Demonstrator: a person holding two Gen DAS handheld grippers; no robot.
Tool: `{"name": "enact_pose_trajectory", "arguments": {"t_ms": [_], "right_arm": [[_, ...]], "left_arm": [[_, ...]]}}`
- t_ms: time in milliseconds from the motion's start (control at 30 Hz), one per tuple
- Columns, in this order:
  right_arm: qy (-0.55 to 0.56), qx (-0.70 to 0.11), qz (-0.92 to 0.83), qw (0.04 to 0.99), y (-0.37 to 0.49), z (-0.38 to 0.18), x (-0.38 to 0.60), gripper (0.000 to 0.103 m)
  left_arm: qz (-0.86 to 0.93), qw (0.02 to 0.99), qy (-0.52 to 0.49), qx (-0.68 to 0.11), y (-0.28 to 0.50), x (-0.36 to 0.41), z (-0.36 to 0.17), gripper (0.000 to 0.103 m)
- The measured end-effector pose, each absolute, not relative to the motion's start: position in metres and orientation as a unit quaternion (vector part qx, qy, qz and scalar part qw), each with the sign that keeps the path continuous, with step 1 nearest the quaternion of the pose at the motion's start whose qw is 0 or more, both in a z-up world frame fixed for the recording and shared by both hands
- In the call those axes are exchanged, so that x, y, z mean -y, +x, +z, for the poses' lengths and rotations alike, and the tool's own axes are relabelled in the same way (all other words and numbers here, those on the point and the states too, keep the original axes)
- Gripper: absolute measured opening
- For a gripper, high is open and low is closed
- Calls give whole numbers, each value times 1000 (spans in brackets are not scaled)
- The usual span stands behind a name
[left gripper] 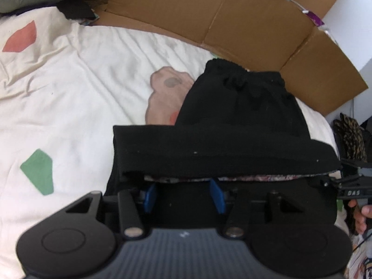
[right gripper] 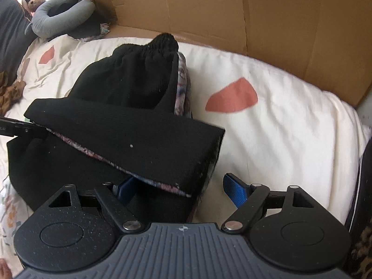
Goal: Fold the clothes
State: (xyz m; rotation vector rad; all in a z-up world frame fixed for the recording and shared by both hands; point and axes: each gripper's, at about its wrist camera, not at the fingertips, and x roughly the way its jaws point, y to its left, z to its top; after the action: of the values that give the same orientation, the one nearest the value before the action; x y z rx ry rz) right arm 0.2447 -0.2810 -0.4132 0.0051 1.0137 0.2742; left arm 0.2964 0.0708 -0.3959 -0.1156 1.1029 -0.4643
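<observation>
Black fleece trousers lie half folded on a white bedsheet printed with pink and green shapes. Their gathered waistband points toward a wall of flattened cardboard standing along the far edge of the bed. The near end of the garment is lifted and doubled over, showing a pale patterned lining underneath.

The left gripper sits under that raised fold, blue fingers a little apart with the cloth edge hanging just above them; whether they pinch any fabric cannot be told. The right gripper has its jaws spread wide, one blue finger tucked beneath the fold's corner, the other clear over bare sheet.

No box or basket holds any clothing. A grey ring cushion rests in the far corner, with a small stuffed toy beside it.
</observation>
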Motion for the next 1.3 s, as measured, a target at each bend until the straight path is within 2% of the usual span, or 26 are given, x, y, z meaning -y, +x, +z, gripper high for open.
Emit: {"name": "enact_pose_trajectory", "arguments": {"t_ms": [833, 900, 967, 1100, 1133, 1233, 1300], "right_arm": [[12, -403, 94, 910, 305, -372, 296, 83], [17, -401, 100, 910, 303, -371, 299, 80], [26, -406, 111, 907, 301, -372, 302, 70], [37, -414, 118, 902, 297, -381, 306, 57], [41, -416, 119, 900, 297, -382, 307, 51], [57, -422, 122, 897, 299, -386, 309, 43], [68, -425, 122, 895, 301, -388, 311, 28]], "left_arm": [[-229, 870, -77, -429, 352, -51, -353, 50], [-225, 872, -70, -429, 350, -53, -354, 50], [-218, 872, -61, -433, 348, -58, -357, 50], [-201, 874, -51, -439, 345, -69, -367, 49], [-196, 875, -47, -440, 345, -72, -369, 48], [-185, 876, -41, -444, 344, -80, -376, 46], [-182, 874, -41, -449, 346, -83, -382, 43]]}}
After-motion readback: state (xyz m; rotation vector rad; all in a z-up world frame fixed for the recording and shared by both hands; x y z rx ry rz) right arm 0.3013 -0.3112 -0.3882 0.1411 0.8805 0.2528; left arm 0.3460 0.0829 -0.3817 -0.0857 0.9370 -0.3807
